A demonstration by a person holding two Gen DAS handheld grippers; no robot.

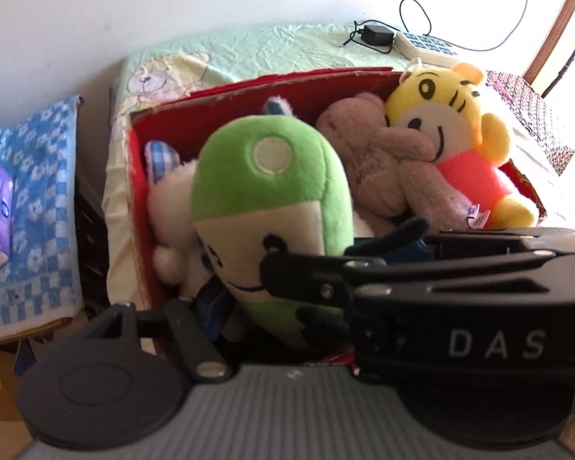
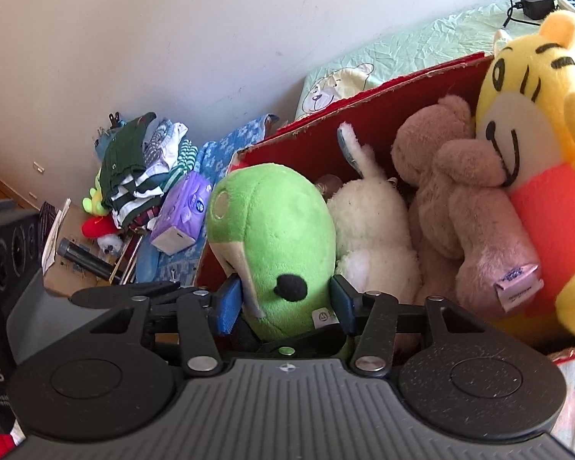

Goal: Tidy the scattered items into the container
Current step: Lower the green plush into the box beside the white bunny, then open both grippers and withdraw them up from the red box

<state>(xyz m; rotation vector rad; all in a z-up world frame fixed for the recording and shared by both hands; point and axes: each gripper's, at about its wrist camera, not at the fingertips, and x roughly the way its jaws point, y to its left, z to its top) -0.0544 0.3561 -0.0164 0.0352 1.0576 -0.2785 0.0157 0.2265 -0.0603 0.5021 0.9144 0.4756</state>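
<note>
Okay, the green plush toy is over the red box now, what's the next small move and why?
Probably open the right gripper and let the green plush toy drop. Its jaws clamp the toy's lower end, and the toy already stands inside the red box beside the white plush, so nothing more seems needed than a release.

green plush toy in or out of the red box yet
Partly in: the green plush toy stands over the red cardboard box, lower end between the right gripper's blue fingers.
</note>
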